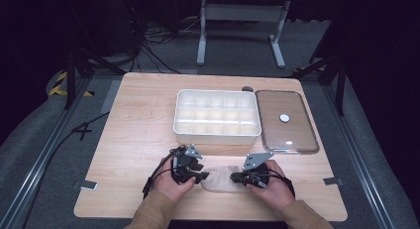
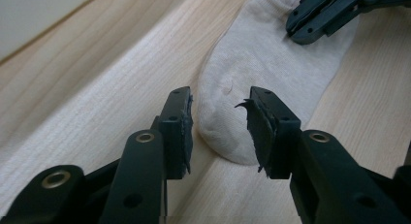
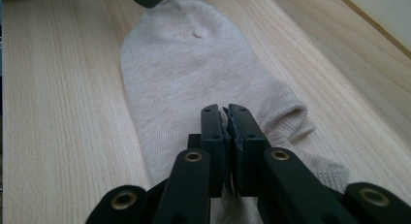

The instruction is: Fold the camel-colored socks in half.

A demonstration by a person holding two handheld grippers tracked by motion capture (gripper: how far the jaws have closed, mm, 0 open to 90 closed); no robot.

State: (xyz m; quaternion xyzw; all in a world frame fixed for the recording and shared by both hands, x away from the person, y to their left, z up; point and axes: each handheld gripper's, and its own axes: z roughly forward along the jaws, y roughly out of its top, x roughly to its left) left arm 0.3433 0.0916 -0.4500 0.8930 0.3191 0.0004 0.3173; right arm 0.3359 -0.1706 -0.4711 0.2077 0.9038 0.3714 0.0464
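Nearest the person, one beige sock (image 1: 220,181) lies flat along the front edge of the bench (image 1: 138,140), between the two grippers. It looks light, limp and thin, so it would likely sag and fold wherever it is lifted; the knit should give the pads good friction, and nothing about it seems fragile. The thicker ribbed cuff and the rounded toe look like the best places to pinch.

The left gripper (image 2: 218,132) has its jaws wide apart, straddling the toe end without closing on it. The right gripper (image 3: 225,146) sits at the cuff end with its jaws drawn almost together; they appear to pinch the cuff fabric, though the cloth between them is hard to make out.

Farther back stands one white divided box (image 1: 217,118), its compartments looking empty, and just right of it one clear lid (image 1: 297,135) lying flat, with a single small white disc (image 1: 285,118) resting on it.
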